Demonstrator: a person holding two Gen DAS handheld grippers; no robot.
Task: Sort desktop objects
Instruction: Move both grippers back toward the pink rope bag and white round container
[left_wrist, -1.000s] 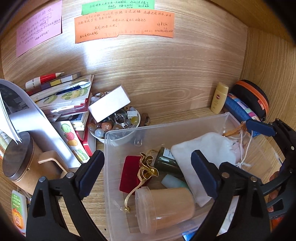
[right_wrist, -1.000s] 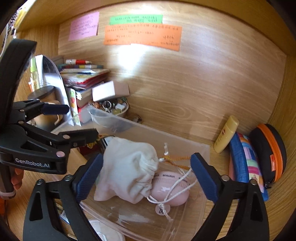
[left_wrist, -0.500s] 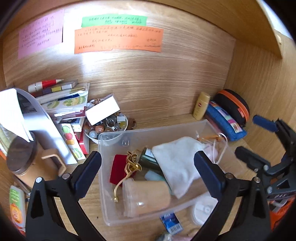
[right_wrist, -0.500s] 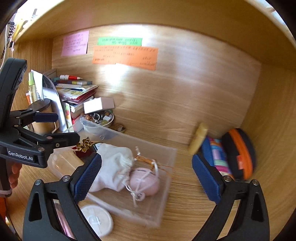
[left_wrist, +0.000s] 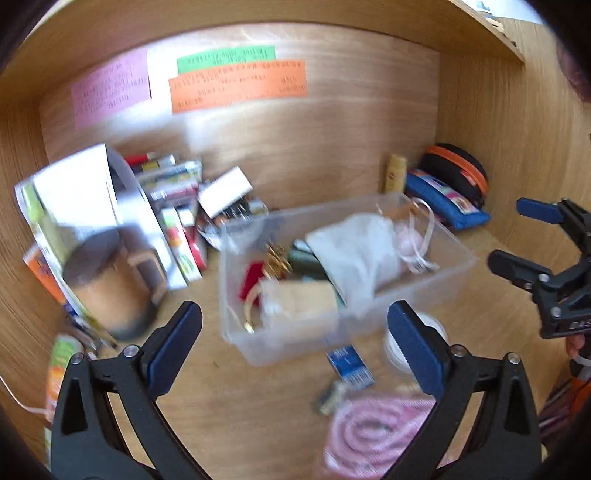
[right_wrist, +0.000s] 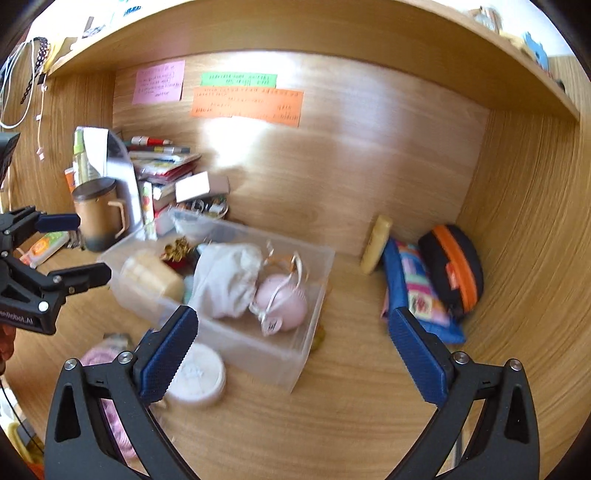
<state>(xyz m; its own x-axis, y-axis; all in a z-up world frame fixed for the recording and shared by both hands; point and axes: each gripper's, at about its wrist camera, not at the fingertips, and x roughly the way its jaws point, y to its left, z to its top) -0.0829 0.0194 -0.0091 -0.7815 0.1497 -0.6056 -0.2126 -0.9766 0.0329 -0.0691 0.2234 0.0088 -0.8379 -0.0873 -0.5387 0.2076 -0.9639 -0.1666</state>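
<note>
A clear plastic bin (left_wrist: 460, 254) (right_wrist: 236, 339) stands on the wooden desk. It holds a white drawstring pouch (left_wrist: 354, 247) (right_wrist: 225, 280), a pink oval thing (right_wrist: 282, 301), a tan lidded jar (left_wrist: 299, 302) (right_wrist: 151, 275), a gold ornament (left_wrist: 277, 260) and a red piece. My left gripper (left_wrist: 295, 343) is open and empty, in front of the bin. My right gripper (right_wrist: 291, 358) is open and empty, near the bin's front right corner. Each gripper shows in the other's view, the right one (left_wrist: 532, 236) and the left one (right_wrist: 66, 247).
In front of the bin lie a white round lid (right_wrist: 197, 373), a blue packet (left_wrist: 349, 365) and a pink coiled cable (left_wrist: 373, 432). A brown mug (right_wrist: 98, 216), books and a bowl of trinkets stand at the back left. A yellow bottle (right_wrist: 376, 243), a blue pouch (right_wrist: 413, 291) and a black-orange case (right_wrist: 452, 267) sit at the right.
Both grippers have pulled back and up from the bin, so more of the desk shows. The pouch stays in the bin. Both stay open.
</note>
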